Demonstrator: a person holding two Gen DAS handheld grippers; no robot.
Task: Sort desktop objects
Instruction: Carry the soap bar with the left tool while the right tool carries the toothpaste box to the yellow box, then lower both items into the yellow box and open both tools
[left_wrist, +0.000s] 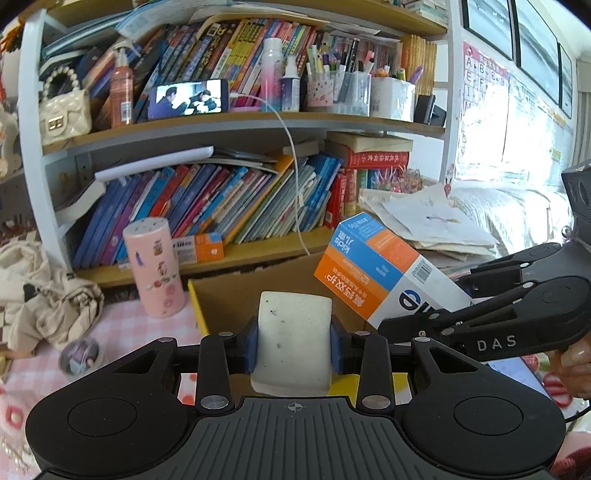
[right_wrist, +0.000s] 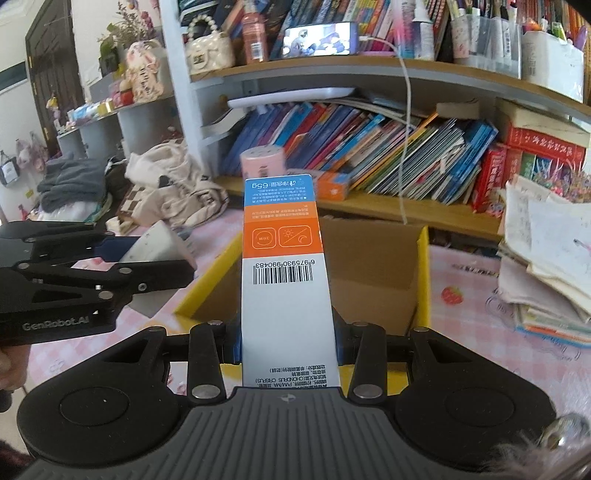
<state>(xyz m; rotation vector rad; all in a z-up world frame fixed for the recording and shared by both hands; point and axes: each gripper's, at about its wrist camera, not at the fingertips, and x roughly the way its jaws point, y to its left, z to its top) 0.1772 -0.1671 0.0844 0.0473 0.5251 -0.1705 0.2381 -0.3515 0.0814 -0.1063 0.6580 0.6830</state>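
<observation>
Glossy printed carton (right_wrist: 282, 258), corrugated cardboard box (right_wrist: 373, 266)

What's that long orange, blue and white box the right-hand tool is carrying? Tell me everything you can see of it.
The toothpaste-style carton is a long, slim cardboard box, white at the near end, with orange and blue bands further along. One face carries a barcode, small icons and printed text including "65g"; another reads "kids". The right gripper is clamped on its white end, so it sticks out forward, held in the air and tilted, above the open cardboard box with yellow edges. Nothing else appears to touch it.

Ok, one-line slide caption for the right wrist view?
Right gripper holds a toothpaste box over an open cardboard box.
</observation>
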